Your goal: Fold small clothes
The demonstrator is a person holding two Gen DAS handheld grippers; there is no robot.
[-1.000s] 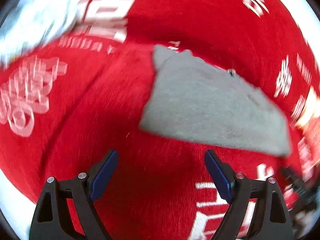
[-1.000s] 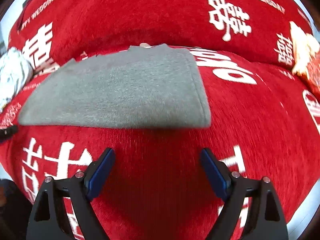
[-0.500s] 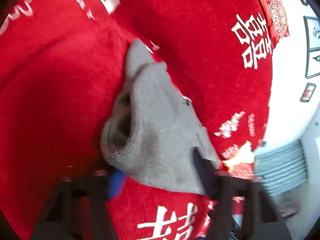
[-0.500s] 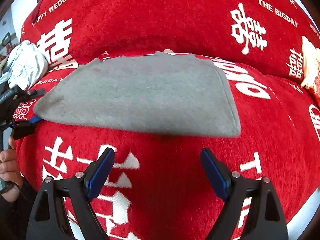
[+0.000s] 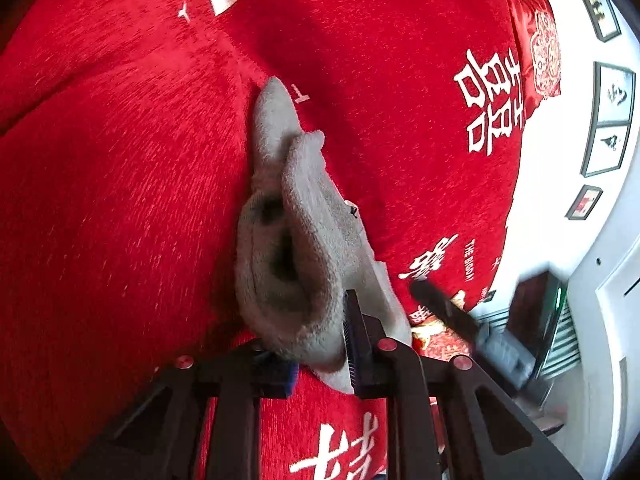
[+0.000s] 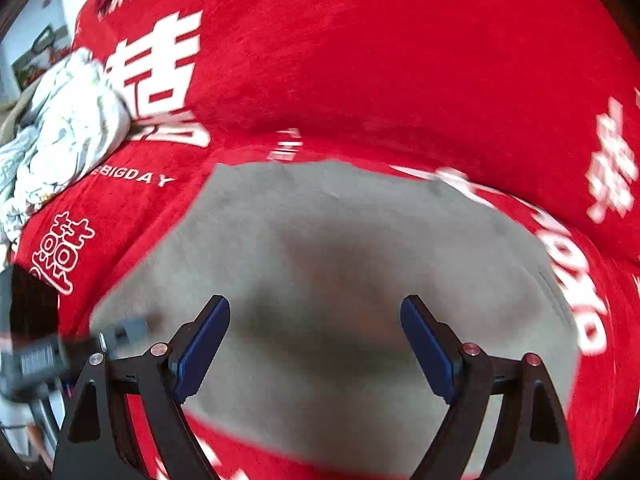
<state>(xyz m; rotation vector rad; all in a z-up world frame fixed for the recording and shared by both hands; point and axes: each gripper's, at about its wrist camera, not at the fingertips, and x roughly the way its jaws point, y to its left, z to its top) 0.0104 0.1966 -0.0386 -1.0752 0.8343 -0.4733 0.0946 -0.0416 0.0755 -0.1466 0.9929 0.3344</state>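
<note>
A small grey garment [image 6: 360, 280] is spread on a red blanket [image 6: 360, 60] printed with white characters, lying flat across the seat-like surface just in front of a raised fold of the same blanket. One end of it is pinched by the left gripper [image 5: 320, 356], whose jaws have just been closing with the cloth between them; the bunched edge is seen pressed against the blue pads, with a hem or opening puckered above. The right gripper [image 6: 314, 344] is held above the middle of the garment with its jaws wide apart and nothing between them.

The cloth is judged soft, light and limp, with a fleecy nap that should not slip readily from the pads. It can be expected to sag and drag on the rough blanket, so a grip is best taken at an edge or corner, with both layers caught, and a second hold placed on the opposite edge so that the fold is carried over evenly.

Much is left unclear. The right wrist view is smeared, and the near edge of the garment is cut off behind the fingers. What kind of garment it is cannot be told. A pale crumpled cloth [image 6: 60, 128] lies at the blanket's left side, possibly another item awaiting folding.
</note>
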